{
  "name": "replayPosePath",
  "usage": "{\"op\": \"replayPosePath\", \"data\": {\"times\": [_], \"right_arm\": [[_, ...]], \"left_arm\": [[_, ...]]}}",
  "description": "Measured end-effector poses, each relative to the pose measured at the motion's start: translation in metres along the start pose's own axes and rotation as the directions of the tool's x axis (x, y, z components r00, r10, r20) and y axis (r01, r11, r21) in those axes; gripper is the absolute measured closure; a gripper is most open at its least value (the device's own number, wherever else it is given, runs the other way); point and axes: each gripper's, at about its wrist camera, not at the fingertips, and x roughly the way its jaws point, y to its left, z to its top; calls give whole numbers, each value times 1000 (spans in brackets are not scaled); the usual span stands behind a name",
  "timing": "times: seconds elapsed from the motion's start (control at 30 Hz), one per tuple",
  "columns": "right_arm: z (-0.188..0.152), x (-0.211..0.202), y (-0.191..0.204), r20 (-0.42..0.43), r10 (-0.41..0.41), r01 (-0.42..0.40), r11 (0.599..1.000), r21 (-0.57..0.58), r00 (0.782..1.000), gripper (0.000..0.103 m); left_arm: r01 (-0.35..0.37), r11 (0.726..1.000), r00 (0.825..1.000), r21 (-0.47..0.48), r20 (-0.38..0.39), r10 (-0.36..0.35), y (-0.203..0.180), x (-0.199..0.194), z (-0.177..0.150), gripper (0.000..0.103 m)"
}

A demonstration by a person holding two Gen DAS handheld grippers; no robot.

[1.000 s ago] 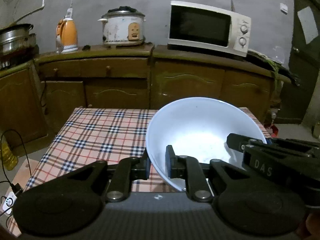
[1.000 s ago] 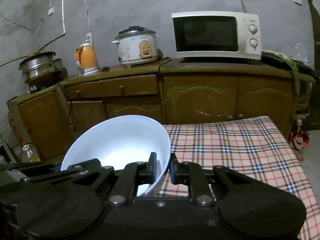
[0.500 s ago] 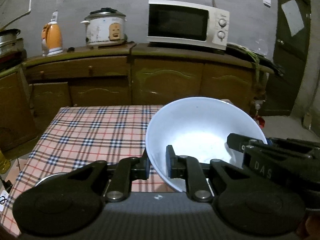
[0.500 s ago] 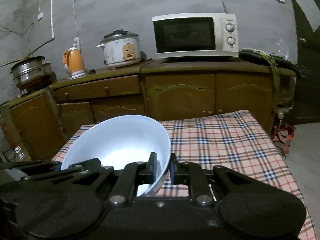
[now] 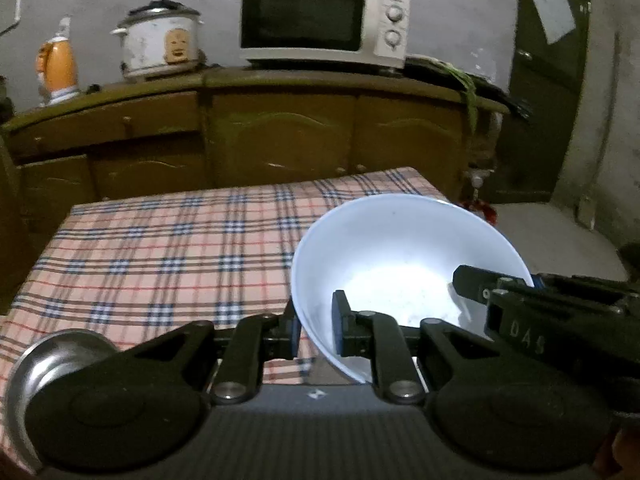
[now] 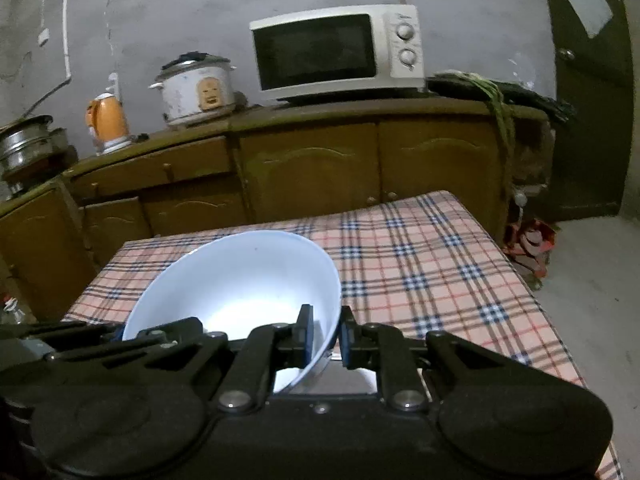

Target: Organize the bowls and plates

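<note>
A large white bowl (image 5: pixel 404 248) is held in the air above the checked table (image 5: pixel 160 248). My left gripper (image 5: pixel 317 328) is shut on its left rim. My right gripper (image 6: pixel 325 334) is shut on its right rim; the bowl also shows in the right wrist view (image 6: pixel 240 280). The right gripper's body shows at the right of the left wrist view (image 5: pixel 560 320). A shiny steel bowl (image 5: pixel 44 368) sits at the table's near left corner, partly hidden behind my left gripper.
Behind the table stands a brown wooden cabinet (image 5: pixel 280 128) with a microwave (image 5: pixel 324 20), a rice cooker (image 5: pixel 160 40) and an orange kettle (image 5: pixel 56 68) on top. A dark door (image 5: pixel 556 80) is at the right. Steel pots (image 6: pixel 28 152) stand far left.
Both grippers with the white bowl have moved to the right and turned; the cabinet and table have slid left in view. The steel bowl has come into the left wrist view.
</note>
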Motion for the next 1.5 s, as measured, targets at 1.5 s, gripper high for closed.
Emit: {"op": "replayPosePath", "data": {"times": [1.5], "right_arm": [[-82,71,-42,-183,-54,58,998,16,982,85]], "left_arm": [[84,995,980,46,-186,-74,-13,73,-66,76]]}}
